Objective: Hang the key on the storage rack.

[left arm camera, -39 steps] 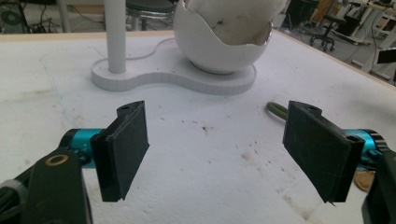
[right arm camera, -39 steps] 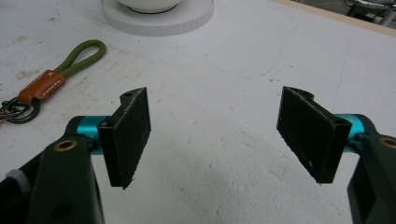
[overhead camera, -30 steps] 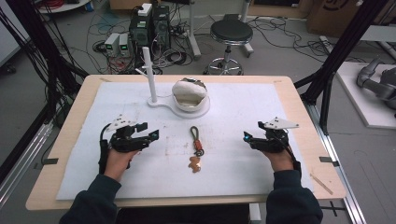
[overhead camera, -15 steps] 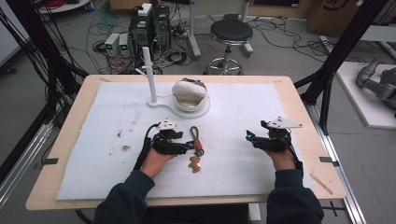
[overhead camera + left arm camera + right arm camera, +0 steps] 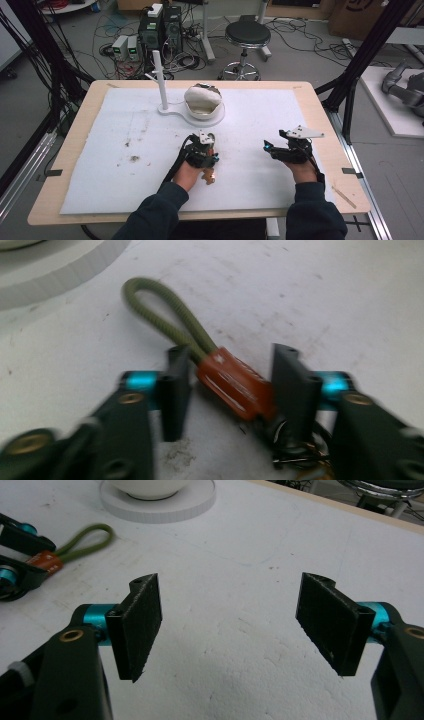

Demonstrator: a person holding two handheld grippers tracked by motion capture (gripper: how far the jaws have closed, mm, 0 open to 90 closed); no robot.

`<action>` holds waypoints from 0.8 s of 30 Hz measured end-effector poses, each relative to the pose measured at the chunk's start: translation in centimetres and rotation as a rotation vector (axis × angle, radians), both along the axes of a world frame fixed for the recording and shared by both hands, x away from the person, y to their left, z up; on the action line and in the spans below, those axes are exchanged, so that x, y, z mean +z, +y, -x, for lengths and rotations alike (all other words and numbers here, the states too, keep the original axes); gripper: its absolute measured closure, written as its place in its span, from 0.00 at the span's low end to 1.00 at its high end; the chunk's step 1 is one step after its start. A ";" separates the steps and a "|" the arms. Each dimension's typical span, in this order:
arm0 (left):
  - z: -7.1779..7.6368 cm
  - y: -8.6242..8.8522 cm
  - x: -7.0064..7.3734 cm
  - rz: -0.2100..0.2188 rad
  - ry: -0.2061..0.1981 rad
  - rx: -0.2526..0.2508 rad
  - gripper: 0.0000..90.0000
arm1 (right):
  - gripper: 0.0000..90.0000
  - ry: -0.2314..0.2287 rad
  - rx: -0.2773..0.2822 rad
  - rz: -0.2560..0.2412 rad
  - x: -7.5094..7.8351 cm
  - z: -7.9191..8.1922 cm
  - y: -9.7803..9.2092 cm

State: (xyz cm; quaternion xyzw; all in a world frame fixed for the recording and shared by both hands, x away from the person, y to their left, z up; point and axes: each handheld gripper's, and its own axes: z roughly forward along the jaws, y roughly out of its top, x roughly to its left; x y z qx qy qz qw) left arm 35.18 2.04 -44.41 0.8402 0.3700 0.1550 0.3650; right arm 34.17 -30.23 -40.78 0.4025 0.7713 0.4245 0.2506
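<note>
A keychain lies on the white mat (image 5: 125,150): an olive cord loop (image 5: 165,315), an orange-brown sleeve (image 5: 235,385) and a metal ring with keys (image 5: 209,175). My left gripper (image 5: 231,360) is low over it. Its jaws are open, one on each side of the sleeve, with a gap on both sides. In the high view the left gripper (image 5: 209,156) sits at the mat's middle. My right gripper (image 5: 230,587) stands wide open over bare mat with nothing between its jaws, at the right in the high view (image 5: 270,150). The cord loop (image 5: 85,542) lies far to its left.
A white stand (image 5: 172,109) with an upright post (image 5: 160,75) and a white bowl-shaped object (image 5: 202,100) sits at the mat's far middle, just beyond the keychain. Small dark stains (image 5: 134,159) mark the mat's left. The table's wooden rim (image 5: 320,115) frames the mat.
My left gripper has moved from the mat's left side rightwards to the keychain and now straddles its sleeve. The right gripper has hardly moved.
</note>
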 end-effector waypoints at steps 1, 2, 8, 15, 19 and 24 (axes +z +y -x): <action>-0.1 0.1 0.0 0.005 0.004 -0.011 0.64 | 0.30 0.000 0.000 0.000 0.0 0.0 0.0; -0.3 0.5 0.1 0.011 0.018 -0.032 0.64 | 0.30 -0.001 0.003 -0.006 0.0 0.1 0.0; -1.1 2.8 0.1 0.078 0.078 -0.101 0.67 | 0.30 -0.013 0.010 -0.006 0.1 0.3 -0.2; -0.9 3.4 0.6 0.132 0.070 0.068 0.54 | 0.30 -0.009 0.017 -0.001 0.1 0.2 0.0; -0.9 2.9 0.3 0.116 0.116 0.131 0.55 | 0.30 -0.009 0.023 0.006 0.0 0.1 0.1; -0.5 1.3 0.2 0.001 0.035 0.095 0.65 | 0.30 -0.002 0.027 0.006 -0.1 0.1 0.2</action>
